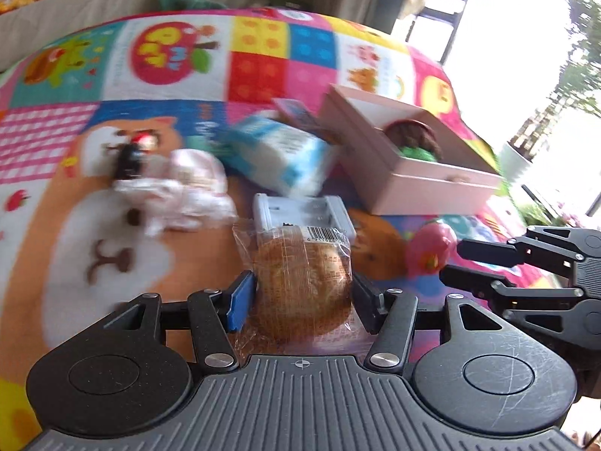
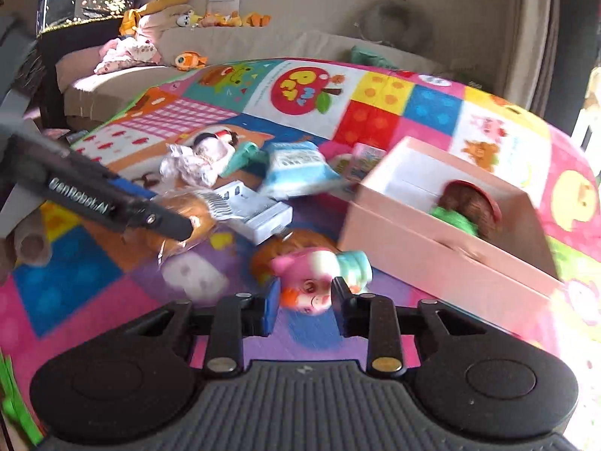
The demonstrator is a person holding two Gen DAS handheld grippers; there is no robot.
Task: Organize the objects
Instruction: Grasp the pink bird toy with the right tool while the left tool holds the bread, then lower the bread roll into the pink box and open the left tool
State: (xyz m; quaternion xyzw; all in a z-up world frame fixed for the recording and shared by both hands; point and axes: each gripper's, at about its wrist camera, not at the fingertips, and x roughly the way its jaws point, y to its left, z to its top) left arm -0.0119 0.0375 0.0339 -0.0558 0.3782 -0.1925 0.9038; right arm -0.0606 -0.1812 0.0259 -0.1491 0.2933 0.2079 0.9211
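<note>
My left gripper (image 1: 300, 300) is shut on a wrapped bread bun (image 1: 302, 285), held above the colourful play mat (image 1: 263, 60). From the right wrist view the left gripper (image 2: 176, 218) reaches in from the left with the bun (image 2: 188, 221). My right gripper (image 2: 305, 300) is shut on a pink pig toy (image 2: 311, 282) with a mint-green part; the toy also shows in the left wrist view (image 1: 432, 248), with the right gripper (image 1: 462, 263) beside it. An open pink box (image 1: 420, 180) (image 2: 443, 248) sits to the right, holding a brown and green item (image 2: 465, 210).
On the mat lie a grey battery tray (image 1: 300, 210) (image 2: 259, 214), a blue and white pack (image 1: 281, 154) (image 2: 300, 169), a crumpled white wrapper (image 1: 184, 195) (image 2: 188, 165), a small doll (image 1: 131, 154) and a small carton (image 2: 360, 161). A beige sofa (image 2: 263, 45) with soft toys stands behind.
</note>
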